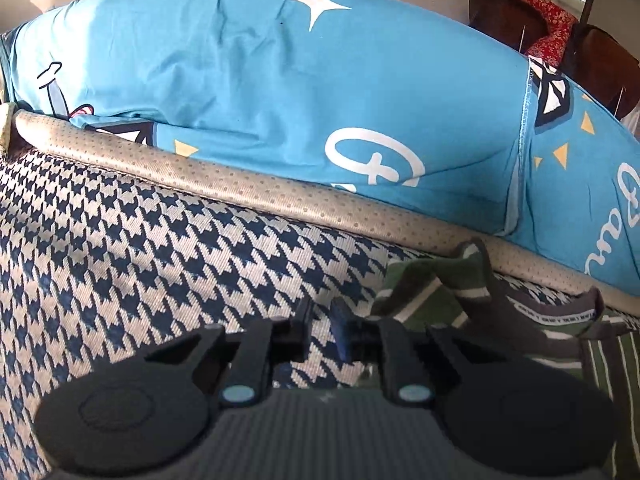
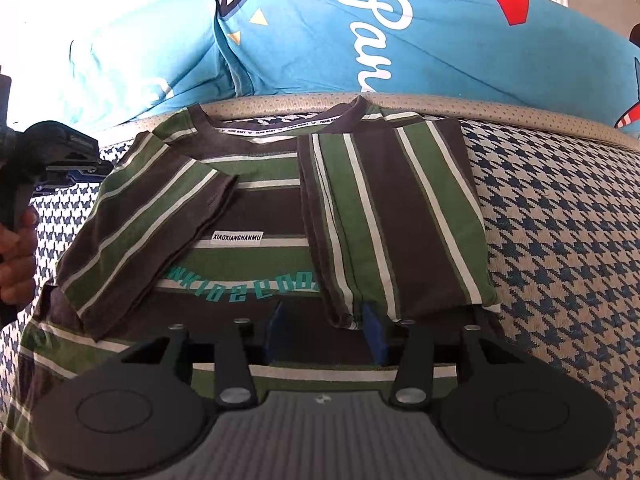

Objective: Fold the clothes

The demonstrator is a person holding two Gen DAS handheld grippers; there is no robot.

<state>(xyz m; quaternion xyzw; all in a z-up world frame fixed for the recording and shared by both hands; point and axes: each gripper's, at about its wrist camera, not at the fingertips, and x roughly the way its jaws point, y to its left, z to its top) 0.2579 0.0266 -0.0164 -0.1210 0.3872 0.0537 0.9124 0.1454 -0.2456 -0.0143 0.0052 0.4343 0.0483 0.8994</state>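
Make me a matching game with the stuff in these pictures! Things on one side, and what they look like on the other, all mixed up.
Things:
1. shirt
2. big cushion
3. bed cover
4. small cloth on the chair

Looks:
A. red with tiny flowers
B. green, brown and white stripes
C. bright blue with a white star
D. dark blue and beige zigzag checks

Right pairs: 1-B, 2-C, 3-D, 4-A
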